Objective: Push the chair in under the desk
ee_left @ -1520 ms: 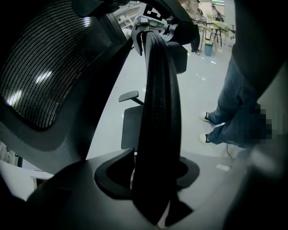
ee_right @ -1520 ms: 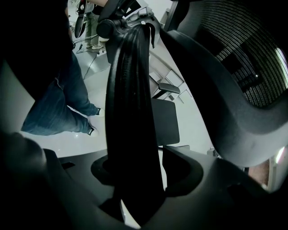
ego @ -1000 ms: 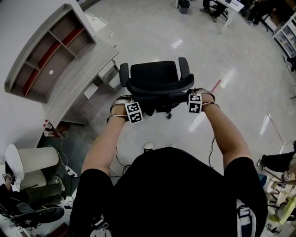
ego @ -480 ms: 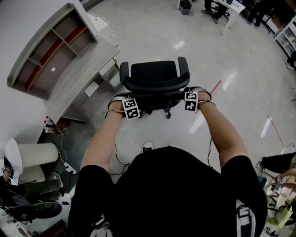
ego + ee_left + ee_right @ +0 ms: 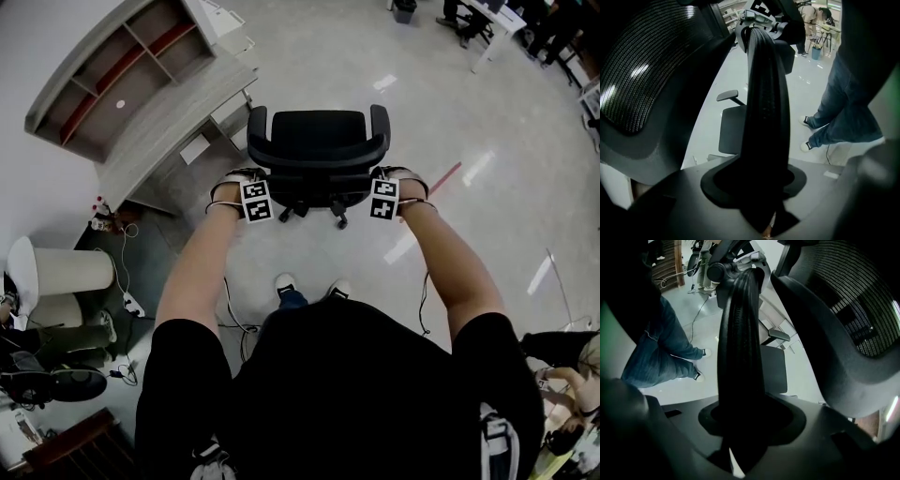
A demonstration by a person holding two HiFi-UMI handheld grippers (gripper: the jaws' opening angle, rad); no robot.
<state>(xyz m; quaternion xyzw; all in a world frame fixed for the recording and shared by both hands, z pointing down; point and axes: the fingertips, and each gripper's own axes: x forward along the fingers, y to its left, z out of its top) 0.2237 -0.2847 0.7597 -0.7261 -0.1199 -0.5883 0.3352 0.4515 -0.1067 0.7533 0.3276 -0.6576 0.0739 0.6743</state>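
Observation:
A black office chair stands on the pale floor, seen from above, its back toward me. The grey wooden desk lies to its left, at an angle against the wall. My left gripper is shut on the left end of the backrest's top rim. My right gripper holds the right end of that rim, and its jaws are closing on it. In both gripper views the black rim fills the space between the jaws, and the mesh back curves off to one side.
A shelf unit sits on the desk. Cables and a white cylinder lie on the floor at left. A red floor stripe runs right of the chair. My shoes show below it.
The chair and both grippers have moved forward, up the view, and the chair now faces squarely away. My feet have stepped into sight behind it.

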